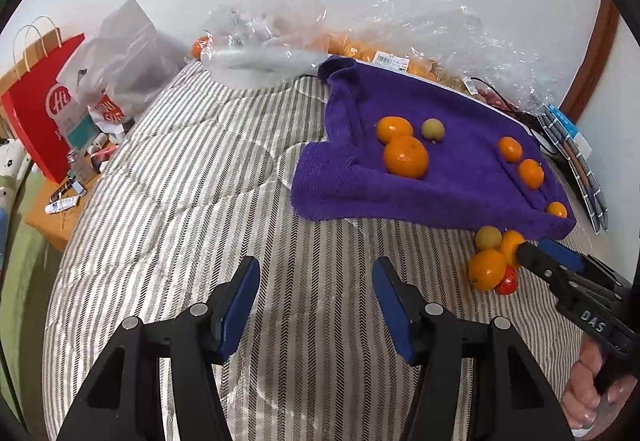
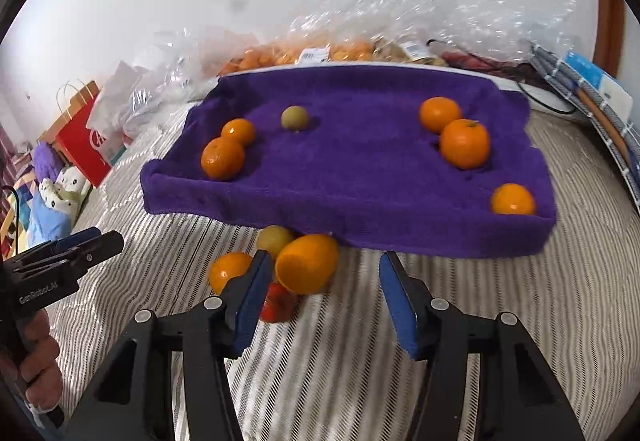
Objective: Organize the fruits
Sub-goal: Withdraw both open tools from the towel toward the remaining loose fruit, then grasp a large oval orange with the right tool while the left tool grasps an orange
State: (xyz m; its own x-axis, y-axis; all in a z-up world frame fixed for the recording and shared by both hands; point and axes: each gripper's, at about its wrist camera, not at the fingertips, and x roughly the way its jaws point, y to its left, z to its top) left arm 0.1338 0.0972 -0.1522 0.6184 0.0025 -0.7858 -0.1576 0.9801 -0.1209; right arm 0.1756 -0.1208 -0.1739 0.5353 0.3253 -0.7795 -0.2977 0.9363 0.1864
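A purple towel covers a raised tray on the striped bed; it also shows in the left wrist view. On it lie several oranges and a greenish-yellow fruit. A loose pile lies in front of the towel: a large orange, a smaller orange, a yellow fruit and a red fruit. My right gripper is open, its left finger touching the pile; the large orange sits just inside the jaws. My left gripper is open and empty over bare bedding.
Clear plastic bags with more fruit lie behind the towel against the wall. A red paper bag and clutter stand at the left. Folded items lie at the right edge of the striped bedding.
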